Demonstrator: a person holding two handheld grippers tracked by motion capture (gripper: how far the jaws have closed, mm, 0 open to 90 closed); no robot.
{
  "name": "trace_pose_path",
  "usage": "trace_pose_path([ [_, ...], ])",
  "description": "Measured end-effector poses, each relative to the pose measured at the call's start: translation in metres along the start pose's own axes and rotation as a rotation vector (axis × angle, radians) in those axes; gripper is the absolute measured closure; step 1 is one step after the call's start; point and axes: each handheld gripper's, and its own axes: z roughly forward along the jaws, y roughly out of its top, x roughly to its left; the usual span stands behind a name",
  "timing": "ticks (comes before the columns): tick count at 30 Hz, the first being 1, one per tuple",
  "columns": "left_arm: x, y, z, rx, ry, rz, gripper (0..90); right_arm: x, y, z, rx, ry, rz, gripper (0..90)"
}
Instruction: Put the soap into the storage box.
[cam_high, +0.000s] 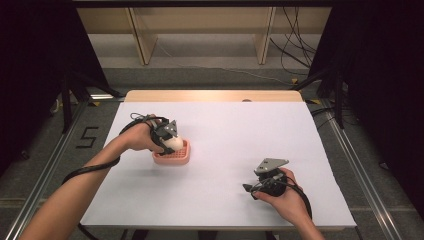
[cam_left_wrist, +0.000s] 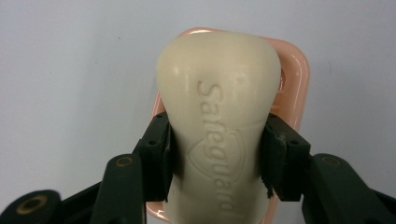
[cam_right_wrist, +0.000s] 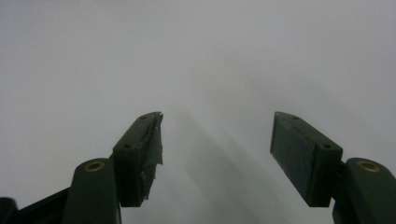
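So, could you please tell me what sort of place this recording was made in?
Probably a lab or recording room, not a home. The white table stands between dark curtains and metal floor rails, loose cables lie on the floor behind, and a taped marking sits on the floor at the left.

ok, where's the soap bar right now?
The soap bar is clamped in the left hand-held gripper, directly over the pink soap dish on the table's left side in the high view.

We read "Safeguard" pressed in raised letters along the cream-coloured, rounded bar of soap (cam_left_wrist: 219, 135), and a black "5" marked on the grey floor (cam_high: 88, 137).
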Motion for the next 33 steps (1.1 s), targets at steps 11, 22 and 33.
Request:
trace_pose_path([
  [11, 0.001, -0.001, 0.005, 0.007, -0.001, -0.011, 49.6, 0.001, 0.0, 0.002, -0.013, -0.005, 0.001, 34.7],
  [22, 0.002, -0.002, 0.01, 0.016, -0.005, -0.014, 49.5, 0.001, 0.0, 0.002, -0.01, -0.004, 0.002, 34.7],
  [33, 0.001, -0.005, 0.013, 0.03, -0.011, -0.034, 49.5, -0.001, 0.0, 0.004, -0.008, 0.014, -0.037, 34.6],
])
